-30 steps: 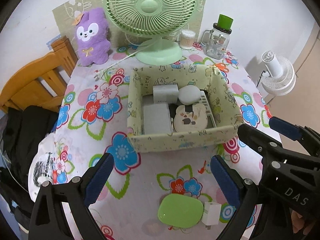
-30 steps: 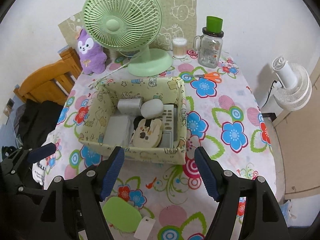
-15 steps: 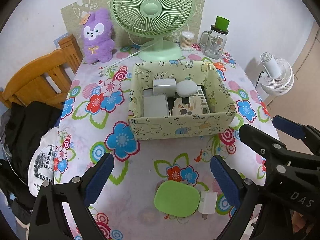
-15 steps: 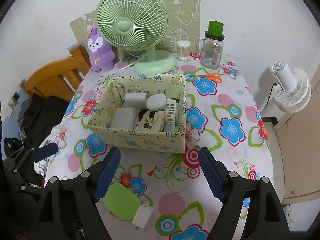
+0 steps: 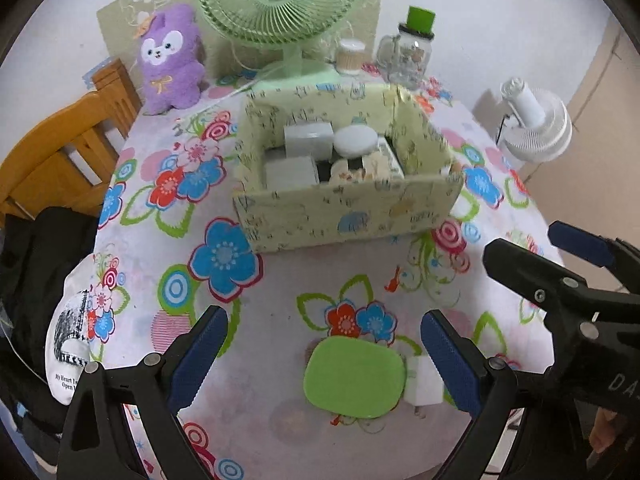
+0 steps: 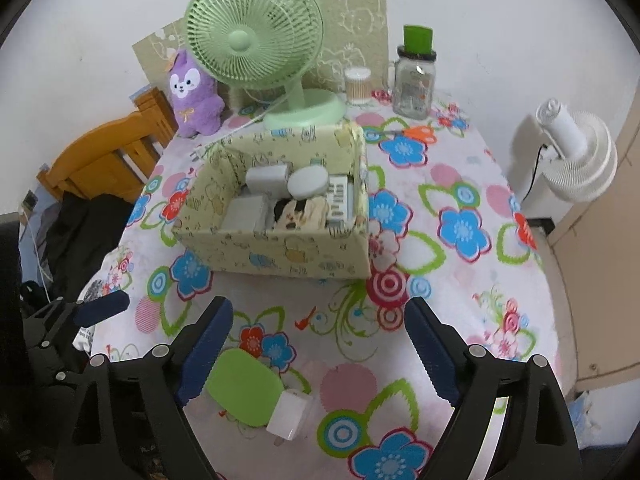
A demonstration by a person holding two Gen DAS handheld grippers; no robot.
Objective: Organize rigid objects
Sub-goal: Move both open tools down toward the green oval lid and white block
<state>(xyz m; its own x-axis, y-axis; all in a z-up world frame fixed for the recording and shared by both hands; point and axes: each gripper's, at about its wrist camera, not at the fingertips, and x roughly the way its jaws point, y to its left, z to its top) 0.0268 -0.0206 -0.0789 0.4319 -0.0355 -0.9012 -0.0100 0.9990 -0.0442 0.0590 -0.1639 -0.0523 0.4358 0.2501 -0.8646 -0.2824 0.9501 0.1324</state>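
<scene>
Bare flowered tablecloth (image 6: 352, 320) is lying open between the patterned storage box (image 6: 288, 256) and a green case (image 6: 242, 386) beside a white charger (image 6: 289, 414); a green fan (image 6: 256, 36) is blocking the rear.

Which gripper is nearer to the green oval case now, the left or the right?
Left. The left gripper has the green oval case between its open fingers; the right gripper, jaws opening, has it beside its left finger.

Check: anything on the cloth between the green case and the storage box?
Nothing: only bare flowered tablecloth between green case and storage box. Both wrist views show it.
</scene>
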